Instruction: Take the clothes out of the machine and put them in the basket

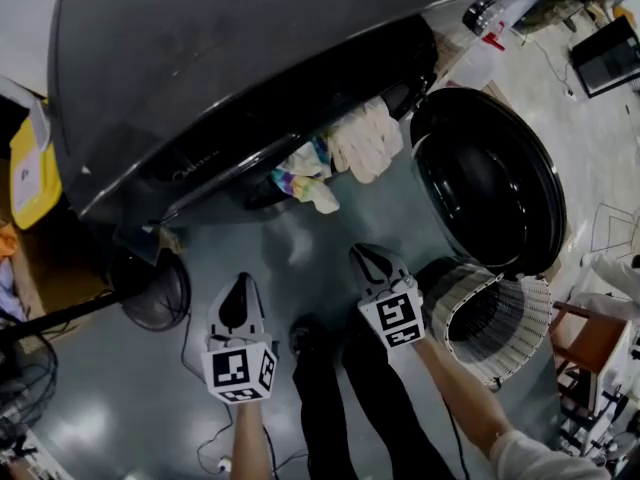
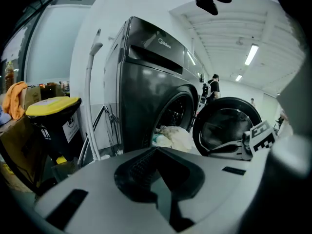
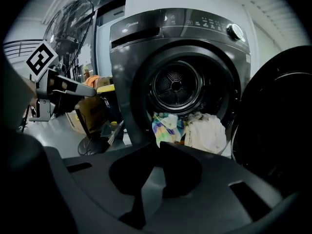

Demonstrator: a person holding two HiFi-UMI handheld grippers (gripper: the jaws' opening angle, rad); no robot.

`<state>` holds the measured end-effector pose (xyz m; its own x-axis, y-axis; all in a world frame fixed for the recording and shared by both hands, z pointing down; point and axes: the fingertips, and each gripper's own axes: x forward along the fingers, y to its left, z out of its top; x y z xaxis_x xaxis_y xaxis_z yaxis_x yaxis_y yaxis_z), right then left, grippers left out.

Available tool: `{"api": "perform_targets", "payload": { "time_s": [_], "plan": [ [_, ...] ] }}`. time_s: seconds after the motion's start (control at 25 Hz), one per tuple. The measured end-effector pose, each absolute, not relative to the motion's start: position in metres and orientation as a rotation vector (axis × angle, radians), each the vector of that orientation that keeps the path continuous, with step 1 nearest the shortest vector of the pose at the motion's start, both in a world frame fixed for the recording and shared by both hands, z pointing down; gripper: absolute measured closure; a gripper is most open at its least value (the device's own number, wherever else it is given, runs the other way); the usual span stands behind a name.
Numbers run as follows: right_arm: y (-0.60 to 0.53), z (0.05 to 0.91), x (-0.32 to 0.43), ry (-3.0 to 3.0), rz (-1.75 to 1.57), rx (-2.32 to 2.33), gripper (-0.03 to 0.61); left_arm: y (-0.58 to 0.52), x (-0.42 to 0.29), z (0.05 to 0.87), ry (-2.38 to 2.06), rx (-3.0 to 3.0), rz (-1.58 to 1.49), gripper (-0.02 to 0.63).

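Clothes, one white piece and one multicoloured, spill from the mouth of the dark machine, whose round door stands wide open. Beside the door, the white slatted basket shows only its bare inside. Left gripper and right gripper hover before the opening, jaws clenched on nothing.

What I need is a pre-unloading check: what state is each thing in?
Machine door: open wide.
Clothes: spilling out of the drum.
Basket: looks empty.
Left gripper: shut, empty.
Right gripper: shut, empty.
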<state>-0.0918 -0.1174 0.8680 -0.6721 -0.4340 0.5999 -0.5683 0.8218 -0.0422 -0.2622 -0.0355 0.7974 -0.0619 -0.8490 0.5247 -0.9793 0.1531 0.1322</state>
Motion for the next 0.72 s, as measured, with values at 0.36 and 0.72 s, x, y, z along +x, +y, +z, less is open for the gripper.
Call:
{"api": "perform_targets", "payload": {
  "time_s": [0.36,0.72],
  "plan": [
    [-0.166,0.911,-0.147,-2.473,0.294,0.687,0.338,-0.050,-0.277,0.829,-1.971,1.740,0.320,0.595],
    [-0.262,0.942,-0.223,-2.557,0.400,0.751,0.166,-0.063,-0.290,0.847,-1.983,1.771,0.311,0.595]
  ]
}}
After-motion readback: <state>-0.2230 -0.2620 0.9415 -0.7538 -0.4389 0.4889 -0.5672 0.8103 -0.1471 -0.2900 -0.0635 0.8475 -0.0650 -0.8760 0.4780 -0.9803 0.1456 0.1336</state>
